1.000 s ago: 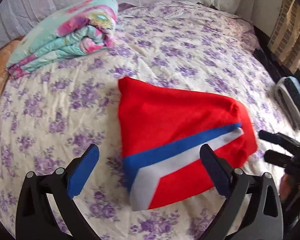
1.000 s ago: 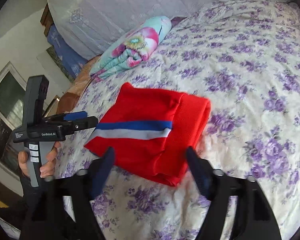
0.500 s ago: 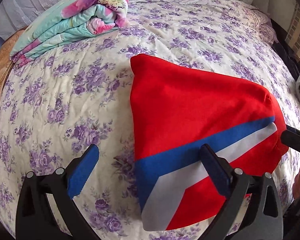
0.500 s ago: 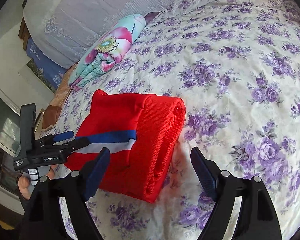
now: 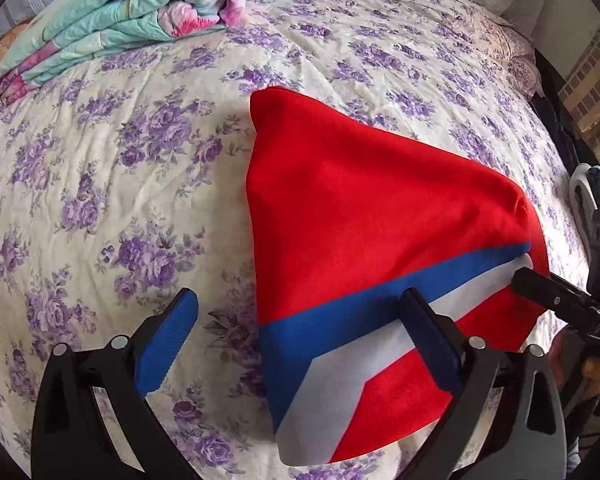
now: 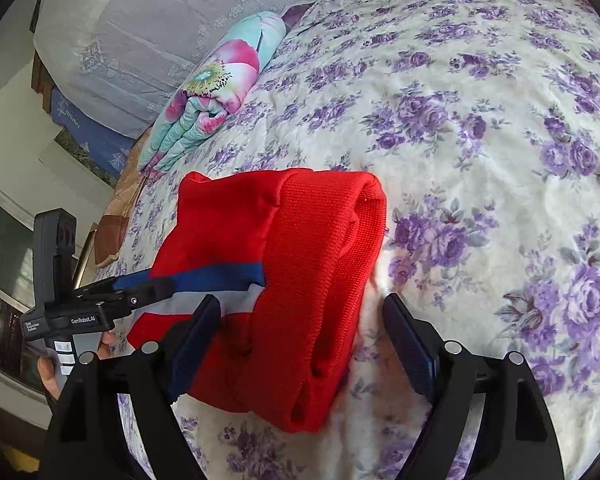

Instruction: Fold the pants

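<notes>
Right wrist view shows the red pants [image 6: 276,280], a soft, limp bundle on the bed [image 6: 480,160], between the gaping right gripper [image 6: 300,332], best pinched at its ribbed folded edge.

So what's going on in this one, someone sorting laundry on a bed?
A person holds a gripper in each hand over a bed sheet with purple flowers. Red pants with a blue and white stripe lie there folded into a compact bundle. The left gripper and the right gripper are both open, one at each end of the bundle, neither clamping it. A folded floral quilt lies farther back.
</notes>
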`<act>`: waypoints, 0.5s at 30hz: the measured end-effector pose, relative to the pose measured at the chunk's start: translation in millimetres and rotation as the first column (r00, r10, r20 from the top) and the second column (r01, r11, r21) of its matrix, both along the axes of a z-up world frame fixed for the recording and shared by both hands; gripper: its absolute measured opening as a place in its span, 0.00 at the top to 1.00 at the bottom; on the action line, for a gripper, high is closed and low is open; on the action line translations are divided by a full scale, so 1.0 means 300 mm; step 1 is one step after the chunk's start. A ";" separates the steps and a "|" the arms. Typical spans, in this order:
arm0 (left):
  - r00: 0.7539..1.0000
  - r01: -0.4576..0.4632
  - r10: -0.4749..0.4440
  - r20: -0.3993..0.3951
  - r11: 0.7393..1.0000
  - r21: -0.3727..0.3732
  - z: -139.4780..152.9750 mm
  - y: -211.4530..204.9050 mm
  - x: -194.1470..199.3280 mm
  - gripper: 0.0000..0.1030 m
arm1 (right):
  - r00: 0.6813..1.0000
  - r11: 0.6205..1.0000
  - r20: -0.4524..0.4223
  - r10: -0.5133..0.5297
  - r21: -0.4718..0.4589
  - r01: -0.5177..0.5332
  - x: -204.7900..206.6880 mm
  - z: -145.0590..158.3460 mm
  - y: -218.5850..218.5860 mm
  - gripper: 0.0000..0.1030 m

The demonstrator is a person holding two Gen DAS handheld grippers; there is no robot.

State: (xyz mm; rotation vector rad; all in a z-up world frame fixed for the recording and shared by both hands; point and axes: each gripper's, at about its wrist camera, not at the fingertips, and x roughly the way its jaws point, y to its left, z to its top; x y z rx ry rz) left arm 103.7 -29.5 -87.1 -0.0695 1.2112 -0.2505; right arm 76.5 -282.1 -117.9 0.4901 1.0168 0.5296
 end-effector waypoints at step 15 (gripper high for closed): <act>0.982 0.169 -0.175 -0.066 0.981 -0.096 0.017 -0.135 0.068 0.05 | 0.999 0.999 0.031 0.042 -0.011 -0.042 0.029 -0.009 0.057 0.36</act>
